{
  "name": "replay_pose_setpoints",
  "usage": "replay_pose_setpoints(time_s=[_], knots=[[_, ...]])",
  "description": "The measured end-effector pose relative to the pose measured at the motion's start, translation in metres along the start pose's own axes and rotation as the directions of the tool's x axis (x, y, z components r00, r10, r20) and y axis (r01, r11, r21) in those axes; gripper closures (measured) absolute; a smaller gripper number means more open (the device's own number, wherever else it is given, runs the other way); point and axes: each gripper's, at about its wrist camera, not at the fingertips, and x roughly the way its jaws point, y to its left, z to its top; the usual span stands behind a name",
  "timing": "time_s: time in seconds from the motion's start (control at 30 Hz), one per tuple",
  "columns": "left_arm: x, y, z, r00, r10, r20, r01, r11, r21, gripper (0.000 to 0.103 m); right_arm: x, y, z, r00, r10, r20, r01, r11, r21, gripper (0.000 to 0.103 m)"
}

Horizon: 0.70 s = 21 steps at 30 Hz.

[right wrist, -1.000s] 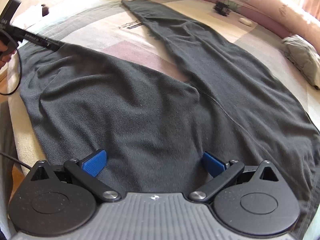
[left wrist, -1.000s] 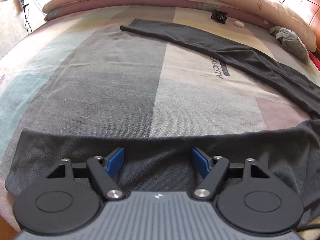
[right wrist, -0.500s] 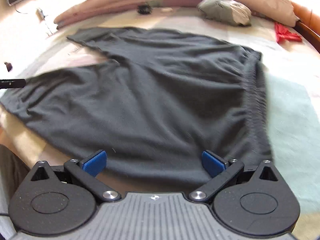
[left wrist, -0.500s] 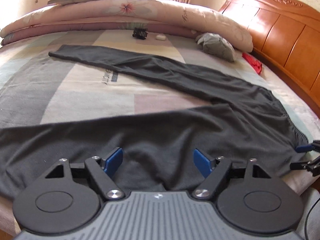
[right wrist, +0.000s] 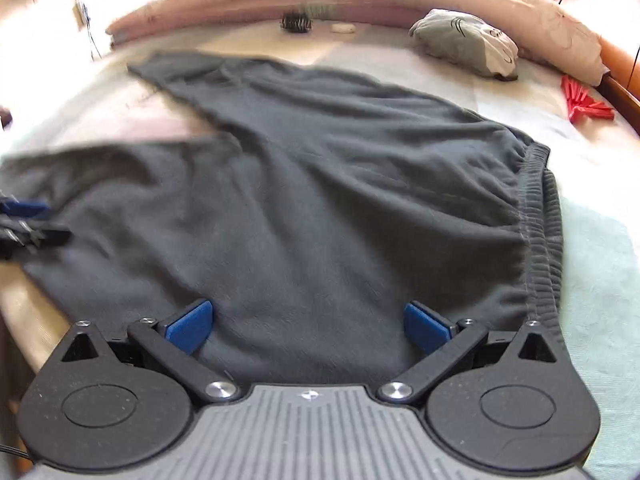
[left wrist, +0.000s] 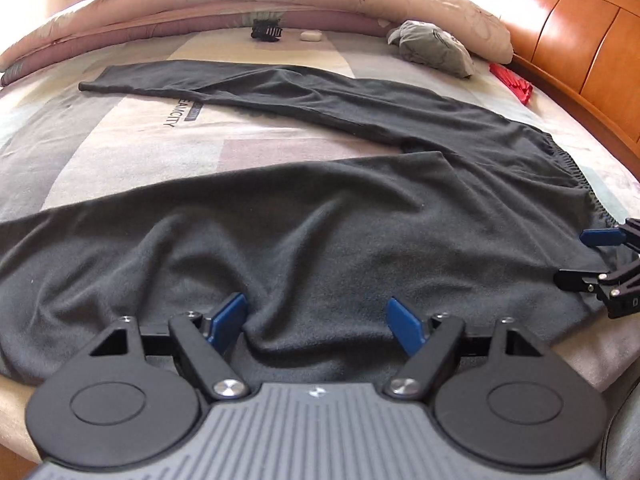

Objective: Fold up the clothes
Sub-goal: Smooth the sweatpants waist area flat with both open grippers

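Dark grey trousers [left wrist: 360, 208] lie spread on the bed [left wrist: 120, 152], the two legs diverging in a V. The elastic waistband [right wrist: 540, 220] lies toward 3 o'clock; the far leg runs away to 10 o'clock in the left wrist view, and the near leg runs toward 9 o'clock along the bed's near edge. The left tool [left wrist: 320, 320] stands wide, its jaws having just been opening; a ridge of near-leg cloth rises between the blue pads, unpinched. The right tool [right wrist: 308, 322] also stands wide, over cloth just inside the waistband, gripping nothing. The long axis thus runs roughly 9 to 3 o'clock: the right hand is nearer the waist, the left nearer the leg. A likely next move is to carry the near leg toward 12 o'clock onto the far one.
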Motion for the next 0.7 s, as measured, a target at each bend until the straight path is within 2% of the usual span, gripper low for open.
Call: replay_pose_setpoints(time_s=[0.07,0.13,0.23,0.3,0.37,0.47,0.53,0.57,0.7], knots=[[-0.004,-0.001,0.004,1.000,-0.001,-0.028,0.000,1.000,-0.013,0.023,-0.009,-0.007,-0.013,1.000,0.006,0.030,-0.007,1.000,0.008,0.000],[-0.007,-0.002,0.008,0.998,-0.002,-0.057,0.000,1.000,-0.027,0.024,-0.017,-0.014,-0.019,1.000,0.005,0.022,-0.006,1.000,0.015,0.000],[-0.001,-0.010,0.024,1.000,-0.010,-0.018,0.010,1.000,-0.024,0.024,-0.019,-0.012,-0.012,1.000,-0.018,-0.014,0.018,0.999,0.034,0.000],[0.010,-0.020,0.032,1.000,-0.005,0.001,0.005,1.000,-0.019,0.024,-0.019,-0.006,-0.006,1.000,-0.030,0.007,0.030,0.999,0.038,0.000],[0.025,-0.030,0.035,1.000,-0.009,-0.021,0.008,0.999,-0.031,0.024,-0.016,0.003,0.002,0.999,-0.014,0.046,0.013,1.000,0.025,0.000],[0.028,-0.051,0.026,0.998,0.052,-0.032,-0.051,0.998,0.037,0.022,-0.005,0.015,0.014,0.998,0.004,0.063,-0.004,1.000,-0.004,0.000],[0.021,-0.060,0.018,0.998,0.036,-0.055,-0.031,0.996,0.082,0.019,0.009,0.018,0.012,1.000,-0.020,-0.007,0.020,1.000,-0.016,0.000],[0.016,-0.062,0.015,0.998,0.021,-0.064,-0.015,0.995,0.100,0.019,0.008,0.015,0.007,1.000,-0.010,0.022,0.010,1.000,-0.005,0.000],[0.000,-0.065,0.020,0.998,-0.016,0.061,0.009,0.993,0.121,0.019,-0.001,0.009,-0.007,0.998,0.005,0.062,-0.005,1.000,0.001,0.000]])
